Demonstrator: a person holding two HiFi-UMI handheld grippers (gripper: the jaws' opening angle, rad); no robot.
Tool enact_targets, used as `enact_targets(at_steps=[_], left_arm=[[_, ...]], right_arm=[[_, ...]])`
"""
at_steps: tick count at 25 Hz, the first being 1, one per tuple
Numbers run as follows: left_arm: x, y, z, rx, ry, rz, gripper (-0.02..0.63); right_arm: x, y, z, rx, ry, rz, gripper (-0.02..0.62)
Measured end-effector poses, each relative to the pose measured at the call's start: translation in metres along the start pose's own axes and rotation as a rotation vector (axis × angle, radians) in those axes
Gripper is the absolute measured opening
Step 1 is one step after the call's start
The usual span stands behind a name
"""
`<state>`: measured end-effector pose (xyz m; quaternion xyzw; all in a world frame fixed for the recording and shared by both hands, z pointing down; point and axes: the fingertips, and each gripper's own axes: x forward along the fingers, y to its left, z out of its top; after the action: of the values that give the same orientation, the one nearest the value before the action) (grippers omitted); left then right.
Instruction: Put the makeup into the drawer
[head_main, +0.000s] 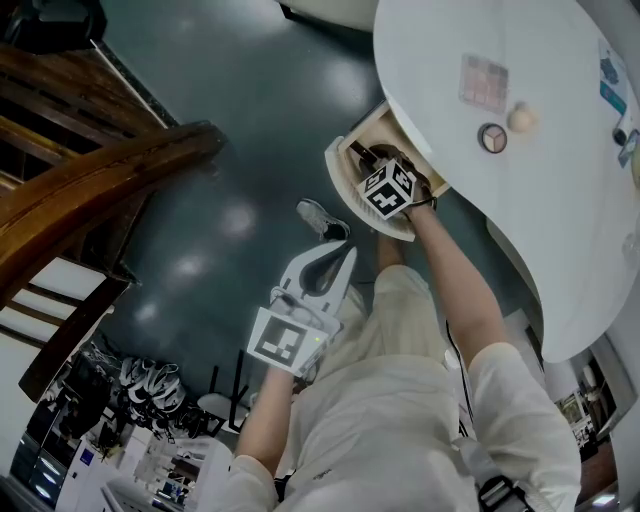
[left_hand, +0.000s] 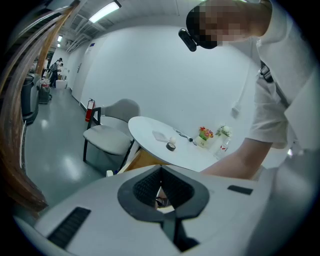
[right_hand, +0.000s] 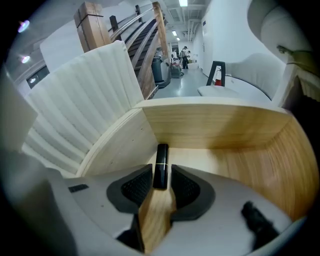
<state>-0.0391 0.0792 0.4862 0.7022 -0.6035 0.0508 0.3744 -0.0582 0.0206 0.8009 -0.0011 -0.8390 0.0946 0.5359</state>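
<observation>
So this one's partway done, I'd say. The right claw (right_hand: 161, 171) is pointing down into the open wooden drawer (right_hand: 215, 130), and there's a black lipstick (right_hand: 161, 159) lying on the drawer floor right between its jaws. The jaws are only a little apart, with a sliver of gap on each side of the tube, so it looks to me like the pads aren't pressing on it and the lipstick is resting in the drawer on its own. I'd count that item as basically delivered. The left claw (head_main: 338, 256) hangs off to the side over the floor, well away from everything, with its jaws closed and nothing in them. In the head view the white tabletop (head_main: 540, 230) has more makeup sitting on it: a square palette (head_main: 484, 82), a small round compact (head_main: 492, 138) and a beige puff-looking thing (head_main: 521, 118), all close together and well apart from the drawer. So my guess is one piece is in and about three are left, plus lifting the right claw clear without nudging the tube. I can't tell whether anything else is already in the drawer, since the claw covers most of it from above.
</observation>
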Motion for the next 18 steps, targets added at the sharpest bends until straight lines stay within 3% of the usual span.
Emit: enact_targets(at_steps=[9, 18], left_arm=[[-0.005, -0.009, 0.012, 0.016, -0.024, 0.001, 0.008], [-0.024, -0.028, 0.029, 0.043, -0.052, 0.003, 0.008]], right_arm=[[-0.028, 0.005, 0.003, 0.0, -0.042, -0.006, 0.115], [-0.102, 0.024, 0.014, 0.021, -0.121, -0.029, 0.107]])
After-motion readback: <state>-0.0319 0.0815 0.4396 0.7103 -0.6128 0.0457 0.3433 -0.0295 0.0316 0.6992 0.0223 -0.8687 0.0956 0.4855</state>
